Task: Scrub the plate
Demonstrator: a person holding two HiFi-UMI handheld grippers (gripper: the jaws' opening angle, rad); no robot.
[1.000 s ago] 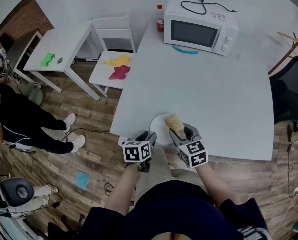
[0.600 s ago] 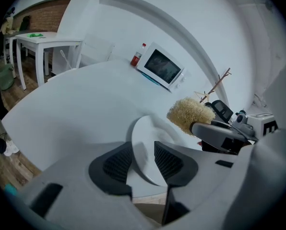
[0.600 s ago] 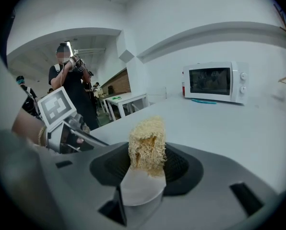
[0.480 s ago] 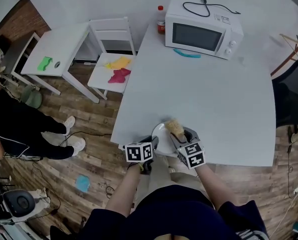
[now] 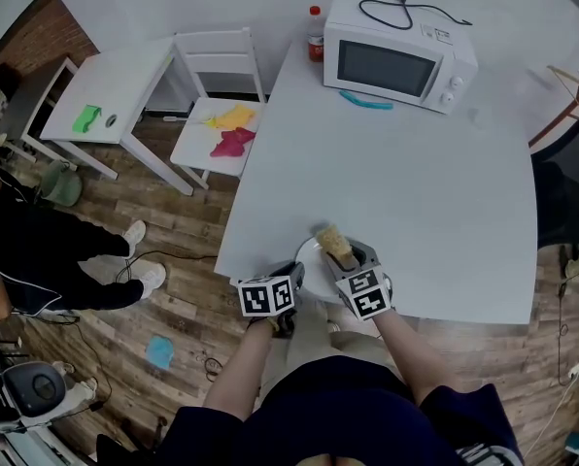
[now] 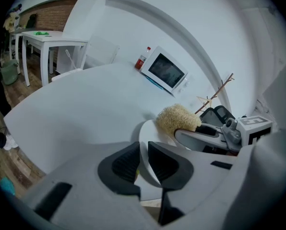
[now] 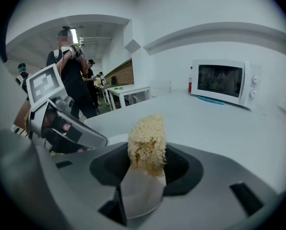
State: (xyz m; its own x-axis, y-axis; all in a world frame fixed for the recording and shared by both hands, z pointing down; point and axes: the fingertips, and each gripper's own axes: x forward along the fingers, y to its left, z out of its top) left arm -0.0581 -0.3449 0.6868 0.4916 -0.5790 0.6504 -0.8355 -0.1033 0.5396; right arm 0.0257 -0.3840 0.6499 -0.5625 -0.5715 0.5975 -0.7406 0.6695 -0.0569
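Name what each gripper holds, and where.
Right gripper: loofah scrubber, lower end. Left gripper: jaws closing on the plate, at its rim.

White table: microwave top of frame, bottle at its left, teal strip below it, plate at lower edge.

The plate lies at the table's near edge, the microwave at the far edge.

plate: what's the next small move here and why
Probably lower the loofah scrubber onto the plate and start rubbing: the left gripper is closing its jaws on the plate's near rim, and the right gripper grips the scrubber over its far edge.
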